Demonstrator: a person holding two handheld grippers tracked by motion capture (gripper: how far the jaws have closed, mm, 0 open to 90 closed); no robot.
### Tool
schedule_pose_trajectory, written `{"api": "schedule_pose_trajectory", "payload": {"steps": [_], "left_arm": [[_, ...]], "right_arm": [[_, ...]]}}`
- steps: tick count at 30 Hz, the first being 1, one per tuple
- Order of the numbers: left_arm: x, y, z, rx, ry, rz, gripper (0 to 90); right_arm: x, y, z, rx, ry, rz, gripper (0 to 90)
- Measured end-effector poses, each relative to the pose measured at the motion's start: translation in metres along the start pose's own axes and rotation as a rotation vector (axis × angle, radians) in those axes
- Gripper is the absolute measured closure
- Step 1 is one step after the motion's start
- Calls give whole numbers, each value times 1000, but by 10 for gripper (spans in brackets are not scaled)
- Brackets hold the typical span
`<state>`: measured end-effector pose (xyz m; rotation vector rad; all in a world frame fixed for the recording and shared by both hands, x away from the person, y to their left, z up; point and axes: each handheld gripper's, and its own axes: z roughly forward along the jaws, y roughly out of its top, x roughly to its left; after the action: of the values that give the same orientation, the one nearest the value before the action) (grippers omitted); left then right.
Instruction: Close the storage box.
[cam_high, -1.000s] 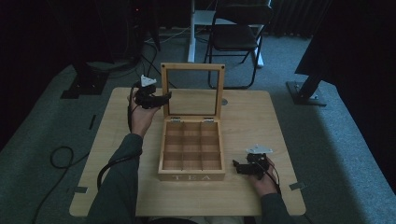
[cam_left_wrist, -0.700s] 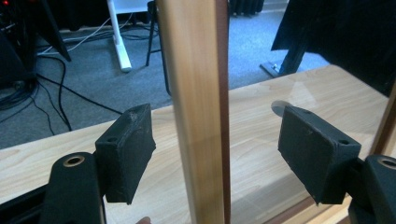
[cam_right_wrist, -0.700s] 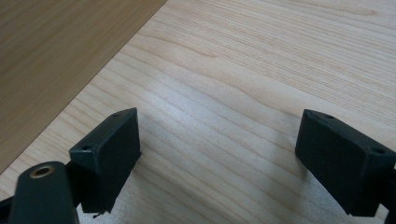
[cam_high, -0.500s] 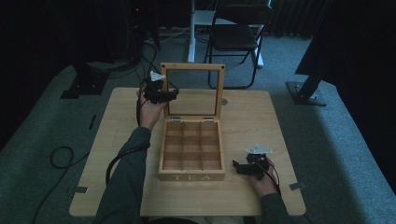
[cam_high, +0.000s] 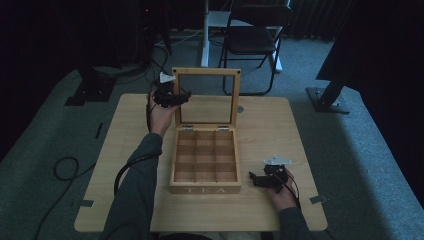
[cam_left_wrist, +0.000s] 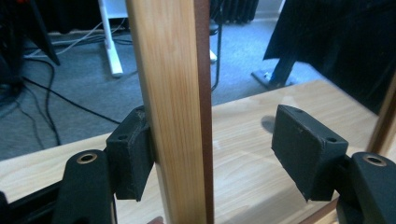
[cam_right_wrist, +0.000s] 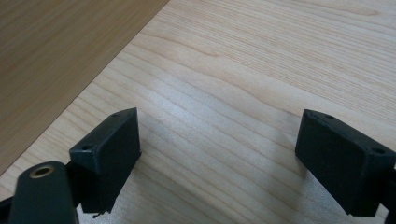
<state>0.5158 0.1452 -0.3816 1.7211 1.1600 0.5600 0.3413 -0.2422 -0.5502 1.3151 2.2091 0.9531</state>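
Note:
A wooden tea box (cam_high: 205, 189) marked TEA stands open mid-table, its compartments bare. Its glass-paned lid (cam_high: 206, 72) stands upright at the back. My left gripper (cam_high: 182, 97) is at the lid's left rail. In the left gripper view the lid rail (cam_left_wrist: 168, 93) stands between the jaws of my left gripper (cam_left_wrist: 217, 149), which have just been closing. One pad (cam_left_wrist: 133, 154) touches the rail and the other pad (cam_left_wrist: 303, 149) is still apart from it. My right gripper (cam_high: 252, 179) rests on the table right of the box. It (cam_right_wrist: 217, 154) is open over bare wood.
The light wooden table (cam_high: 280, 130) has room on both sides of the box. A small round mark (cam_high: 240, 108) lies on the table right of the lid. A folding chair (cam_high: 255, 40) and stand bases are on the carpet behind the table.
My left gripper has shifted slightly right onto the lid's left rail, and its jaws have narrowed around the rail. The right gripper has not moved.

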Motion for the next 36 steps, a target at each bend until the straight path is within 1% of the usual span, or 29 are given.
{"api": "schedule_pose_trajectory", "payload": {"steps": [2,5,7,9,13,15,18,20,22,24,25,27,30,36], "left_arm": [[-1,-1,-3,-4,0,2,326],[-3,-5,-8,-25,-3,-2,336],[-6,-7,-11,-33,9,4,337],[-9,-7,-14,-31,17,10,337],[-11,-8,-22,-36,0,3,344],[-12,-10,-27,-46,-12,-8,345],[-15,-13,-33,-49,-14,5,353],[-16,-14,-38,-48,-25,7,354],[-15,-16,-41,-51,-41,-5,357],[-14,-17,-44,-59,-60,-33,360],[-14,-18,-45,-61,-64,-40,360],[-15,-19,-47,-68,-68,-44,358],[-16,-22,-51,-77,-86,-58,348],[-16,-24,-56,-71,-110,-70,332]], "right_arm": [[0,0,0,0,0,0,135],[0,0,0,0,0,0,136],[0,0,0,1,0,0,135],[0,0,0,1,0,0,136],[0,0,0,1,0,0,135],[0,0,0,1,0,0,136],[0,0,0,1,-1,0,135],[0,0,0,1,0,0,135],[0,0,0,0,0,0,136],[0,0,0,1,0,0,135],[0,0,0,1,0,-1,135],[0,0,0,1,0,0,136],[0,0,0,0,0,-1,136],[0,0,0,0,0,0,135]]}}
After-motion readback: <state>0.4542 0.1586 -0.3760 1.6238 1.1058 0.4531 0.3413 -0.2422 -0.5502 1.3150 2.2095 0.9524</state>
